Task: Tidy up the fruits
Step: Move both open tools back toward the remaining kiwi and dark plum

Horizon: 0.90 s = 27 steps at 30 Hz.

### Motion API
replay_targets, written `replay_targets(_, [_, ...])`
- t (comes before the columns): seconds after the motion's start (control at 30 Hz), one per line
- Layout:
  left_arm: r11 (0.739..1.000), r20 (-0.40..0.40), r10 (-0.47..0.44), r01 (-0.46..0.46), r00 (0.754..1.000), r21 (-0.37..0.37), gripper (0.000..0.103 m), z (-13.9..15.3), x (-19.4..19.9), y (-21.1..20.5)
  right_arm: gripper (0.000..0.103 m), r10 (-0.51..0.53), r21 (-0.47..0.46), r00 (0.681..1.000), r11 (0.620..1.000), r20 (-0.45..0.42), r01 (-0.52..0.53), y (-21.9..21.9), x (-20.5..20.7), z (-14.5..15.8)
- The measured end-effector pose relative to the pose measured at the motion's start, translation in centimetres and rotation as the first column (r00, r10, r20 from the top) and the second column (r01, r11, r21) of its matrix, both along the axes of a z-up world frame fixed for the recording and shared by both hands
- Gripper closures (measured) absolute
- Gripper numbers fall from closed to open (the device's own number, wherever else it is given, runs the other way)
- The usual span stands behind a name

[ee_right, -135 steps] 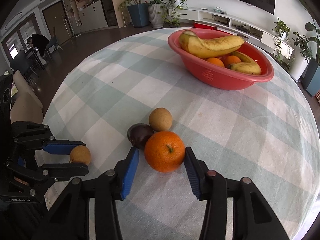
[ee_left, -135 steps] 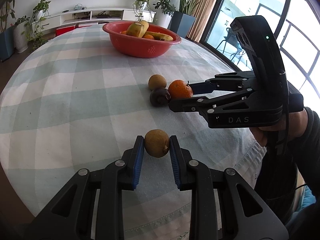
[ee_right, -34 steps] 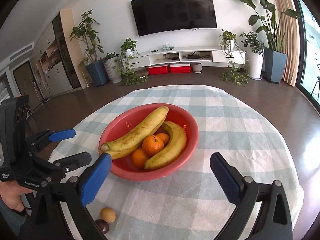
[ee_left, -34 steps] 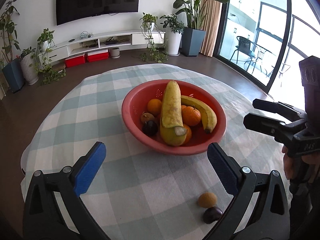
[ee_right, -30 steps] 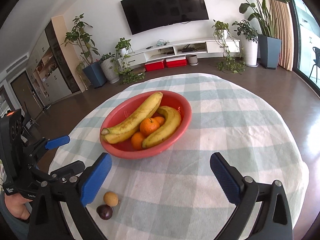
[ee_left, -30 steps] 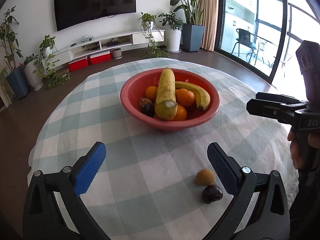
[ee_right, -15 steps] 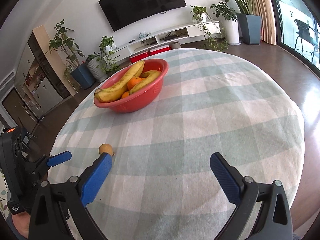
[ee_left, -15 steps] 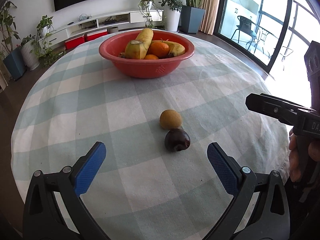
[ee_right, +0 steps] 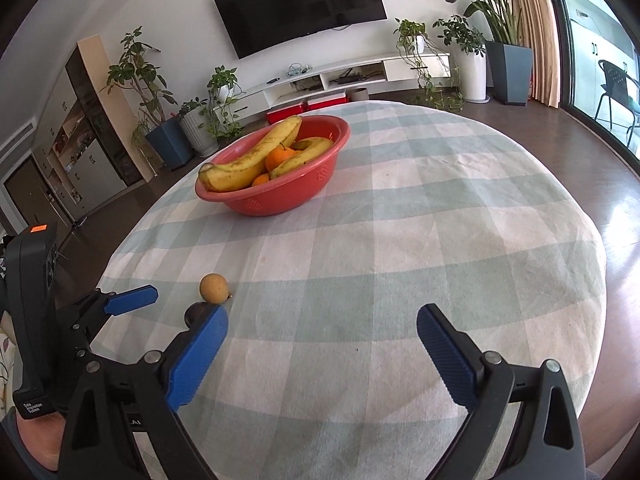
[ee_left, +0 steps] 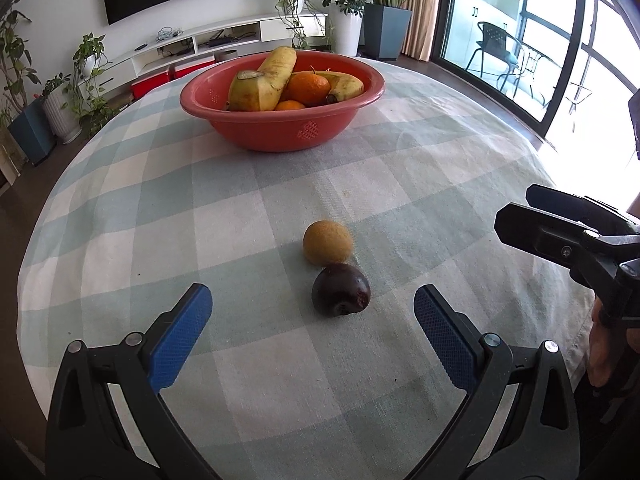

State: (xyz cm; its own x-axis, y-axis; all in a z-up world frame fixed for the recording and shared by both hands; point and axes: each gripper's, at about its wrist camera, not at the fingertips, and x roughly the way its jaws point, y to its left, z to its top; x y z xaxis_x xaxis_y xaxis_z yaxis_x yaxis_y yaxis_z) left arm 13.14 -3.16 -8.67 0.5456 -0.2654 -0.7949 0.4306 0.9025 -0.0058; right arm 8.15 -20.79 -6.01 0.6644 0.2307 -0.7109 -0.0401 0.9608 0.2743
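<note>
Here, 2 fruits are sitting loose on the checked cloth [ee_left: 120, 208], well in front of the red bowl [ee_left: 280, 128]: a tan fruit [ee_left: 327, 242] touching a dark plum [ee_left: 341, 289]. The left gripper [ee_left: 312, 334] and right gripper [ee_right: 322, 346] are both hanging wide apart, gripping nothing.

Wall TV [ee_right: 300, 10], white console [ee_right: 348, 74], potted plants [ee_right: 460, 60].

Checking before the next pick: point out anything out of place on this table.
Two fruits sit loose on the checked tablecloth, apart from the red bowl: a round tan fruit and a dark purple fruit, touching each other. Nothing looks spilled or damaged. Left gripper and right gripper are open.
</note>
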Motion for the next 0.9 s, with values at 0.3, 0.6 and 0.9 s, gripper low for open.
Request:
replay_targets(0.3, [1.000, -0.006, 0.020, -0.020, 1.000, 0.016, 0.009, -0.5, 0.5, -0.2, 0.006, 0.002, -0.002, 1.000, 1.000, -0.006, -0.002, 0.1, -0.1, -0.2])
replay_targets(0.6, [0.999, -0.006, 0.046, -0.046, 0.999, 0.021, 0.011, -0.7, 0.9, 0.1, 0.007, 0.005, -0.005, 1.000, 1.000, -0.005, -0.005, 0.2, -0.1, -0.2])
replay_targets(0.9, [0.998, -0.011, 0.045, -0.044, 0.999, 0.039, 0.024, -1.1, 0.9, -0.1, 0.008, 0.008, -0.007, 1.000, 1.000, -0.005, -0.008, 0.3, -0.1, -0.3])
